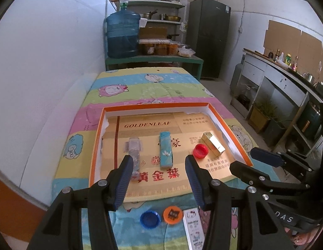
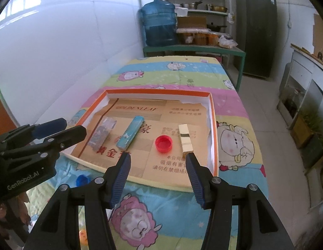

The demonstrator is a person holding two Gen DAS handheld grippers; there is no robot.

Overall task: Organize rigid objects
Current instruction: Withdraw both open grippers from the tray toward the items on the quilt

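1. Cartoon-print cloth covers the bench (image 1: 161, 83).
2. Nearest, both hand-held grippers, left (image 1: 159, 178) and right (image 2: 158, 171), hang released, grasping nothing.
3. Blue cap (image 1: 150, 219) and orange cap (image 1: 173, 214) lie outside, seemingly unsorted.
4. Beyond, the orange-rimmed tray (image 1: 96, 137) collects the lighters and red cap (image 1: 200, 151).

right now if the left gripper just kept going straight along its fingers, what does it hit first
Probably the blue patterned lighter lying in the orange tray; it sits centred between the open left gripper fingers. Depth is unclear, so it might reach the tray's gold liner just short of it.
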